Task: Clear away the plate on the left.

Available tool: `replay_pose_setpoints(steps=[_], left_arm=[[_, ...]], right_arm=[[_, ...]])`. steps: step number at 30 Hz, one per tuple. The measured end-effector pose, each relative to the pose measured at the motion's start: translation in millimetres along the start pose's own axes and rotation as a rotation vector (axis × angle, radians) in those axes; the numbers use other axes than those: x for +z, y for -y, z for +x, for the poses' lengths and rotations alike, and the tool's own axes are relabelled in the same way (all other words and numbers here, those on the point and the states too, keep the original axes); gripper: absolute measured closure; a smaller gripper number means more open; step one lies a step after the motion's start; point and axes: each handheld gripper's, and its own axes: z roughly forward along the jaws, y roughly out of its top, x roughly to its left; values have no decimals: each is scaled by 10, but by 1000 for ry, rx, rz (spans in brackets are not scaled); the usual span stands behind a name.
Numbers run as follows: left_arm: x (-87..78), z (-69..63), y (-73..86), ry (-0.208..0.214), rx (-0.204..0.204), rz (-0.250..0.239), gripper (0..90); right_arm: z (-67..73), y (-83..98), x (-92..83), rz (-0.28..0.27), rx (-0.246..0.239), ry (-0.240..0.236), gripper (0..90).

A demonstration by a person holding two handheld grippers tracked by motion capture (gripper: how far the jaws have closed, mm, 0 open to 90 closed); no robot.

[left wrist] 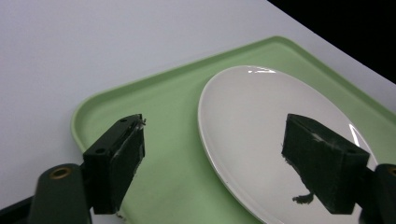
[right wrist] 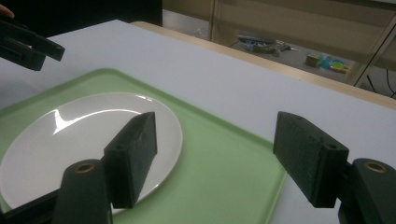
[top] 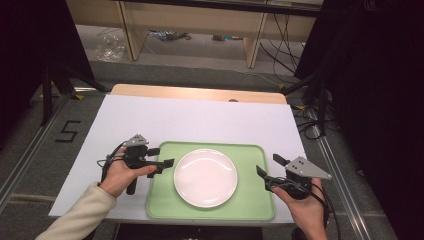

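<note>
A white round plate (top: 205,177) lies in the middle of a light green tray (top: 254,206) on the white table. My left gripper (top: 161,157) hovers over the tray's left edge, jaws wide apart and empty; in the left gripper view it (left wrist: 214,161) looks down on the plate (left wrist: 261,135) and the tray (left wrist: 168,112). At the tray's right edge, my right gripper (top: 271,166) is open with nothing between its fingers. The right gripper view has its jaws (right wrist: 224,158) spread over the plate (right wrist: 60,140) and tray (right wrist: 219,163), with the left gripper (right wrist: 28,44) at top left.
The white table surface (top: 190,117) stretches behind the tray, with a wooden edge (top: 200,92) at the back. Beyond it are a wooden bench, cables and clutter on the floor. Black stands flank both sides.
</note>
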Motion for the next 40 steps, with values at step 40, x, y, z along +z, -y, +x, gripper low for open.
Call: replay_pose_setpoints(steps=[40], left_arm=[[-521,263,169,-58,28,-94,185]], right_arm=[[-14,-4,-13,-9,-2,13,299]])
